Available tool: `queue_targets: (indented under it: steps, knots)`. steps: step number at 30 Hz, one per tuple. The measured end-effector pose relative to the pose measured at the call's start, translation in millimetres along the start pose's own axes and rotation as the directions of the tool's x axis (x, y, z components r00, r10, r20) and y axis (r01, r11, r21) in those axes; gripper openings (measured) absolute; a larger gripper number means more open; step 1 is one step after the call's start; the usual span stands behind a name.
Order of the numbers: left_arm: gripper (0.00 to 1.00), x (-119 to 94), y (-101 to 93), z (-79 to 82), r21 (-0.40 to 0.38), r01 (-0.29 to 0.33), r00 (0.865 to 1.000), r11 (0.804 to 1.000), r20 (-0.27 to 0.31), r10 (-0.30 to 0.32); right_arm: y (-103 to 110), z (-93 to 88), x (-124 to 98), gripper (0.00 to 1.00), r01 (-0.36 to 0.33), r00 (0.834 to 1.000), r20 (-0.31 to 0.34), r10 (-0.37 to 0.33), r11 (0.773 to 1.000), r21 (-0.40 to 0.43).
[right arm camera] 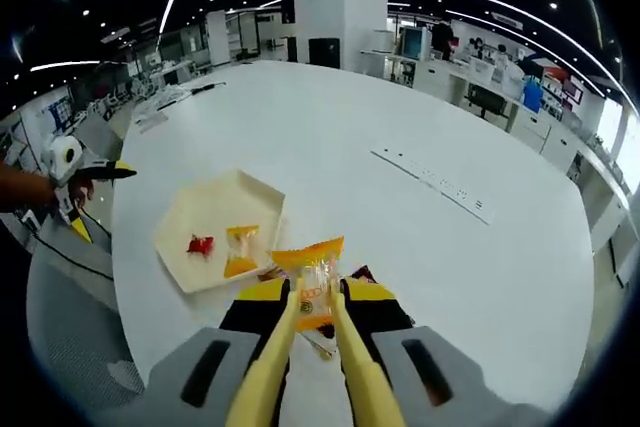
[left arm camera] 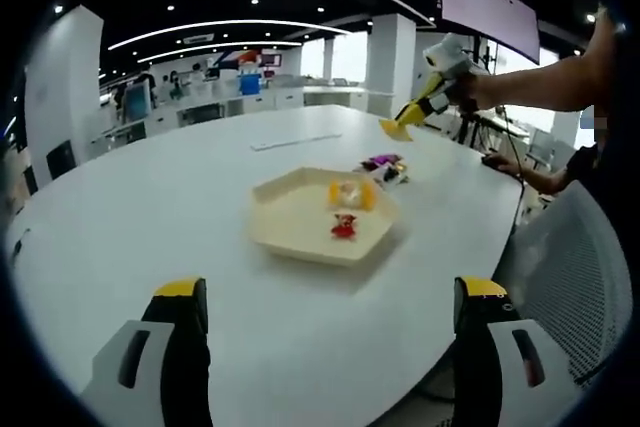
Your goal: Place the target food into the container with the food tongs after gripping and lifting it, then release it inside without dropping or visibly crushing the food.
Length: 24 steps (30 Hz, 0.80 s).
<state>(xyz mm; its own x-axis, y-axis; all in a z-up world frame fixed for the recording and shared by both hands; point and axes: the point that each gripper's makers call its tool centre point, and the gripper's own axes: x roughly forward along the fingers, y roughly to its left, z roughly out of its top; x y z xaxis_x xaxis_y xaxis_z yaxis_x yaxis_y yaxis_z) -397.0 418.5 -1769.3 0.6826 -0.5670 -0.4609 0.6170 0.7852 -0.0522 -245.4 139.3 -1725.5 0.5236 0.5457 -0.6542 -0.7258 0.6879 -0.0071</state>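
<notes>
- Right hand-held gripper [right arm camera: 313, 322]: jaws narrowed on a pair of yellow food tongs [right arm camera: 300, 372], which run forward between them.
- Tong tips pinch a clear snack packet with orange edges [right arm camera: 312, 272]; packet is off the surface, held upright above it.
- In the right gripper view the packet sits just beside the near edge of the tray, not over it.
- Container is a cream hexagonal tray [right arm camera: 215, 205] on the white surface [right arm camera: 400, 107]. Inside: one red wrapped sweet [right arm camera: 200, 244] and one yellow-orange packet [right arm camera: 240, 250], near each other, apart.
- Dark wrapped pieces [right arm camera: 362, 274] lie on the surface just behind the held packet, partly hidden by it.
- Left hand-held gripper [left arm camera: 330, 292]: jaws wide, nothing between them, hovering over the near rim of the surface, well short of the tray [left arm camera: 290, 217].
- Left gripper view shows the same tray with the red sweet [left arm camera: 343, 226] and yellow packet [left arm camera: 350, 193]; small pile of purple/dark wrapped snacks [left arm camera: 385, 167] on the surface just beyond the tray.
- Same view: the right hand-held gripper [left arm camera: 400, 125] comes in from the right, raised above the surface [left arm camera: 150, 217], held by a person's arm [left arm camera: 540, 82].
- White strip [right arm camera: 430, 182] lies flat on the surface, well apart from the tray.
- Mesh chair back [left arm camera: 570, 267] next to the surface edge.
</notes>
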Motion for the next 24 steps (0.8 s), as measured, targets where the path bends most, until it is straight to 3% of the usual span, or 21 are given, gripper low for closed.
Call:
queue_targets:
  steps: [9, 24]
  knots:
    - [0.99, 0, -2.0, 0.9, -0.001, 0.015, 1.000, 1.000, 0.009, -0.015, 33, 26.4, 17, 0.19, -0.037, 0.999, 0.035, 0.038, 0.999, -0.013]
    - [0.99, 0, -2.0, 1.8, -0.011, 0.018, 1.000, 1.000, 0.015, -0.018, 86, 49.5, 47, 0.19, -0.106, 0.992, 0.056, 0.109, 0.993, -0.050]
